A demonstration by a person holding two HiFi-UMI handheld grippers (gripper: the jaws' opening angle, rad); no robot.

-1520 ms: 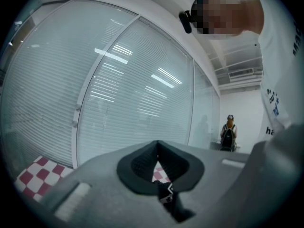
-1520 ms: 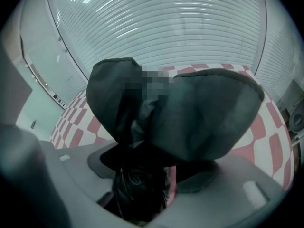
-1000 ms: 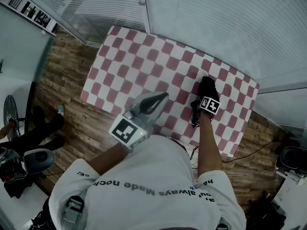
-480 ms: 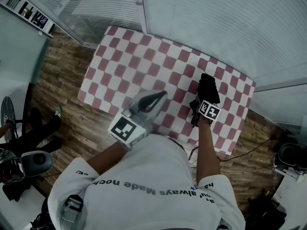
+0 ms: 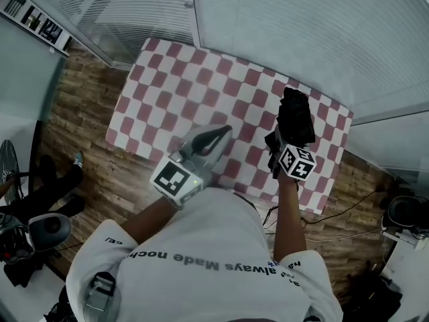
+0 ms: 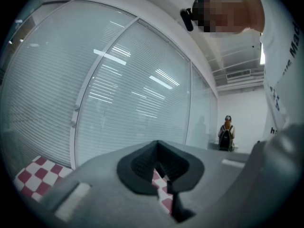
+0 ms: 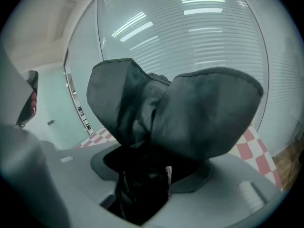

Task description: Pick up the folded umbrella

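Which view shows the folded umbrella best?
Right gripper view: the folded umbrella fills the frame, clamped by the right gripper. Head view shows it small and dark over the checkered table. Left gripper view doesn't show it.

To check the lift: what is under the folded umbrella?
Checkered tablecloth shows around the folded umbrella, held by the right gripper in its jaws. The patch directly beneath is covered.

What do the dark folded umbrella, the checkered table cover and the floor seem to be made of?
Dark folded umbrella: thin matt fabric, probably nylon or polyester; it bulges in soft folds. Red-and-white checkered table cover: flat and dull, cloth or vinyl, I cannot tell which. Brown floor: plank lines with grain, so wood or wood-look laminate.
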